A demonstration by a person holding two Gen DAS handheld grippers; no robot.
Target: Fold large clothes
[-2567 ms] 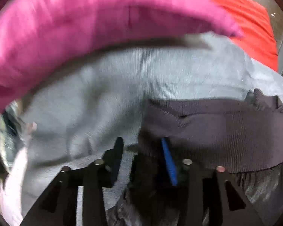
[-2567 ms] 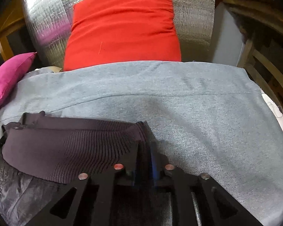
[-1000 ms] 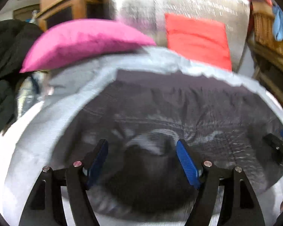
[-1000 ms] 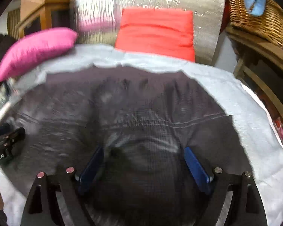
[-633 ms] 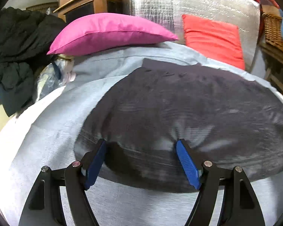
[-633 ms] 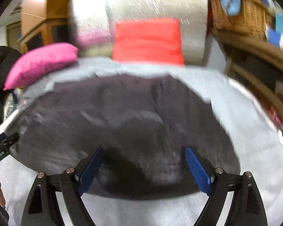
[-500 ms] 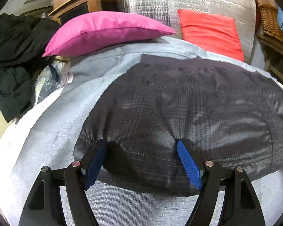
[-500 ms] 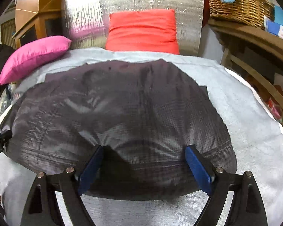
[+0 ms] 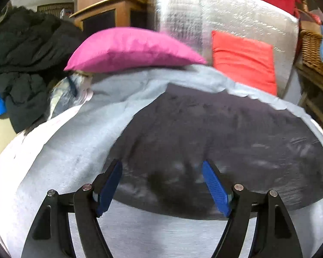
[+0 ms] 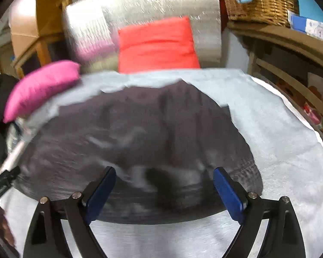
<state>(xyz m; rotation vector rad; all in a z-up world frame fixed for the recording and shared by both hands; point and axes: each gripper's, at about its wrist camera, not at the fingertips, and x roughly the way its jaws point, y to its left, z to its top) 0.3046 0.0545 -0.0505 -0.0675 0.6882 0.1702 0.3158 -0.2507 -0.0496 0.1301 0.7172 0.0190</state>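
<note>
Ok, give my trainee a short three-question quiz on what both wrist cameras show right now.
1. True or false: the dark garment lies on the grey sheet.
2. Which cushion leans on the silver padding? A pink, B red, C blue.
3. Fill in: both pairs of jaws stand ____, holding nothing.

Key:
1. True: it lies folded, with grey sheet showing around it.
2. B: the red cushion; the pink cushion lies at the sheet's left edge.
3. Open: neither the left gripper nor the right gripper has its pads pressing cloth.
</note>
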